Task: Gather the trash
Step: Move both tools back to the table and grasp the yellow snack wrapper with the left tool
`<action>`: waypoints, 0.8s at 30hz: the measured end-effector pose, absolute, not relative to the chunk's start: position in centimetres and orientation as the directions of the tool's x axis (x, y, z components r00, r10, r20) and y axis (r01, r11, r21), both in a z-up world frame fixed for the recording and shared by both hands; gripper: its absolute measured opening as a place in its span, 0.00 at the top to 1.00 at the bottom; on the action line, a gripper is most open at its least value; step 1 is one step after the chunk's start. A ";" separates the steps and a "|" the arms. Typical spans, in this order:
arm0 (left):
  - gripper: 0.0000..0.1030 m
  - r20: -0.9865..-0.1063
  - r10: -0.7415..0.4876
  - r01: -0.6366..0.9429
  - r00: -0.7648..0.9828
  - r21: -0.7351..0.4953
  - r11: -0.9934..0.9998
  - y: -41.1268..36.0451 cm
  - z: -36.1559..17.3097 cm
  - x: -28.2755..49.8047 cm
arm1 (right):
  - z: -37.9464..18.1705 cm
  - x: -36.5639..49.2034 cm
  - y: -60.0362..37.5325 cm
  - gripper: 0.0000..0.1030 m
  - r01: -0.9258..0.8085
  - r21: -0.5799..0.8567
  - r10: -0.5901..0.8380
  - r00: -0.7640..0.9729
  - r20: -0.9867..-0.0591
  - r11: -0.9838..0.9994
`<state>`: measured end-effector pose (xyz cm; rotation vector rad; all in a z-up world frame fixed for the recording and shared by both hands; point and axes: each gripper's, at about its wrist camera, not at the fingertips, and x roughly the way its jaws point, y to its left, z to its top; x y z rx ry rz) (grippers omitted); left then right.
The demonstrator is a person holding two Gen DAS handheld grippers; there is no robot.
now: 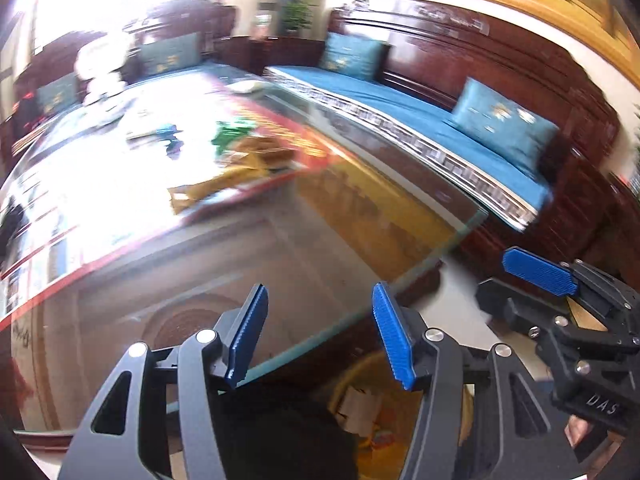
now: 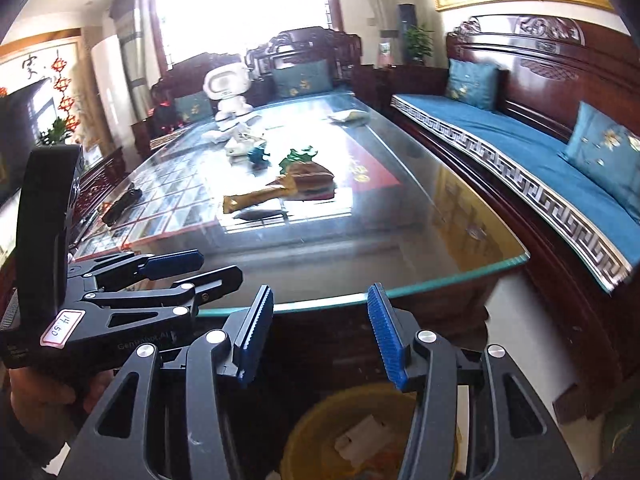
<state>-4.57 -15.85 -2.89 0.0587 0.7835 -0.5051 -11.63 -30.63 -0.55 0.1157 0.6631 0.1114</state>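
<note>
Wrapper (image 2: 260,197) lengthwise across table (image 2: 440,240)

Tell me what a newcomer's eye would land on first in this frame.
Probably the long glass-topped wooden table, glaring under the window, with crumpled gold, brown and green wrappers strewn mid-table and a white toy robot at its far end. Next, the blue-cushioned carved wooden bench along the right. In the foreground, the open right gripper hangs above a yellow bin holding paper scraps, with the left gripper beside it.
</note>
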 end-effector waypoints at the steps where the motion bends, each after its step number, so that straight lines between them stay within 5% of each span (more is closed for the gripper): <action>1: 0.47 -0.690 -0.396 0.429 0.606 -0.136 0.893 -15.2 -2.9 -3.7 | -0.5 -10.6 -30.4 0.53 -0.079 0.146 0.152 0.779 -0.608 0.986; 13: 0.47 -0.683 -0.244 0.297 0.689 -0.042 0.954 -12.9 -3.3 7.0 | -1.3 -0.3 -29.1 0.53 -0.167 0.189 0.249 0.745 -0.619 0.968; 24: 0.47 -0.724 -0.363 0.579 0.587 0.062 0.813 -15.7 -4.6 13.4 | -2.9 2.8 -31.0 0.51 -0.152 0.219 0.259 0.727 -0.636 0.964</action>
